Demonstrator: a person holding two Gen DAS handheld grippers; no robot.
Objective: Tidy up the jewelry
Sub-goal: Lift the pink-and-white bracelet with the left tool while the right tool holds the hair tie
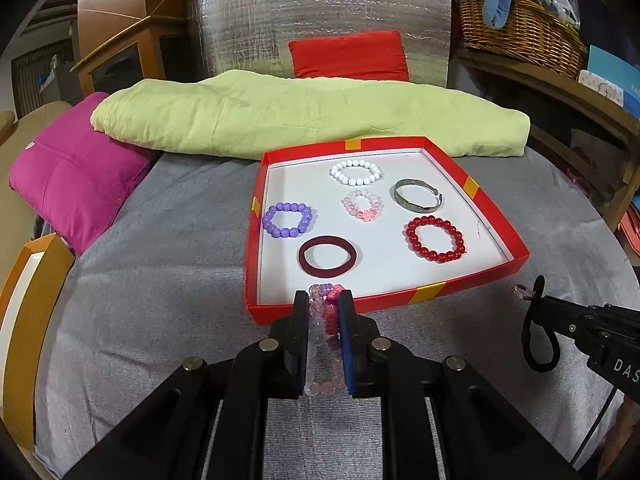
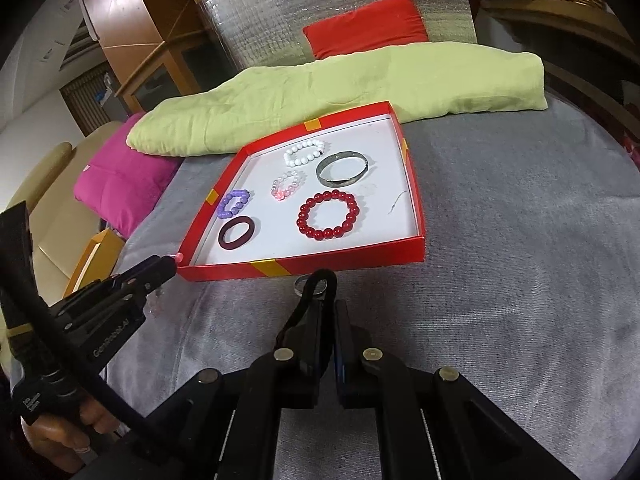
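Now | your left gripper (image 1: 324,304) clamped the pink bead bracelet (image 1: 326,312), long axis pointing ahead at red tray (image 1: 496,216)'s near wall, nearer arm | right gripper (image 2: 326,300) pinched a black hair tie (image 2: 316,284), short of tray.

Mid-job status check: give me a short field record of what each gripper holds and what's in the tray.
left gripper: shut on pink bead bracelet, at the tray's near edge
right gripper: shut on black hair tie, short of the tray
red tray: on grey cover, six pieces inside
tray contents: white bead bracelet; pale pink bead bracelet; metal bangle; purple bead bracelet; red bead bracelet; maroon ring
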